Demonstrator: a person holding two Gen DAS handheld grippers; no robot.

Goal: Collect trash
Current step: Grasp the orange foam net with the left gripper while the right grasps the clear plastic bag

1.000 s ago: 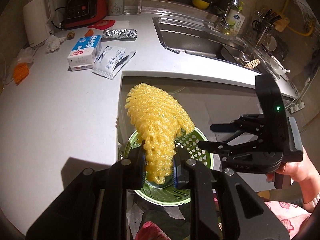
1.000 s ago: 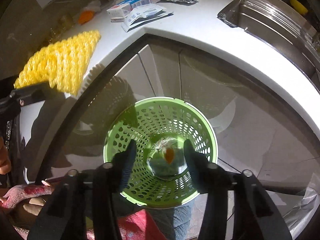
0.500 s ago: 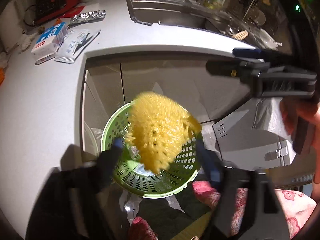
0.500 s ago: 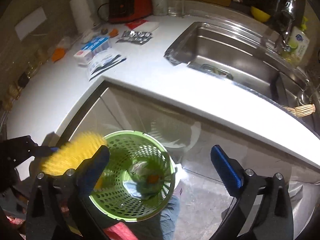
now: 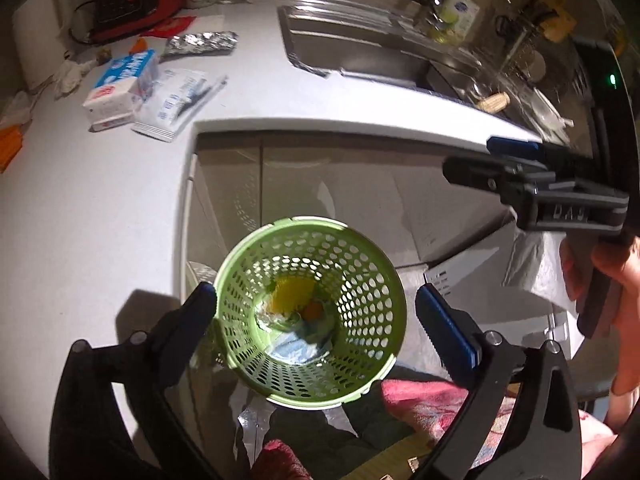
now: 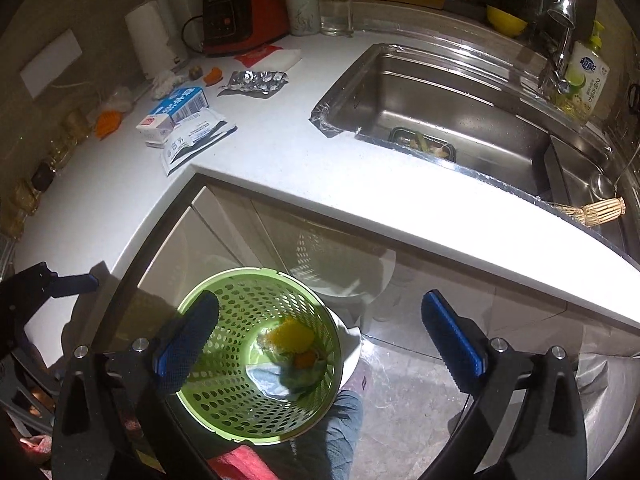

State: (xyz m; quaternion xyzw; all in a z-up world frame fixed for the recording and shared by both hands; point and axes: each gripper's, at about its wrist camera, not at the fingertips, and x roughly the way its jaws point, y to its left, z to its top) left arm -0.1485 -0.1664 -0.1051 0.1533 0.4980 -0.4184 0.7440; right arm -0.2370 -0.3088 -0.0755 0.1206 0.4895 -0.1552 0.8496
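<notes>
Hanging over the green perforated bin (image 5: 310,312), the left gripper (image 5: 316,318) is seen with jaws just spread wide and nothing between them. The yellow foam net (image 5: 291,294) lies at the bin's bottom among other scraps. The right gripper (image 6: 320,336) is likewise released and empty. A milk carton (image 6: 176,114) and wrappers (image 6: 196,136) are left on the far counter (image 6: 280,152).

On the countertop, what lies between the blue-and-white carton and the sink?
In the right wrist view, a white printed packet lies beside the blue-and-white carton; from there to the sink the countertop is bare.
</notes>
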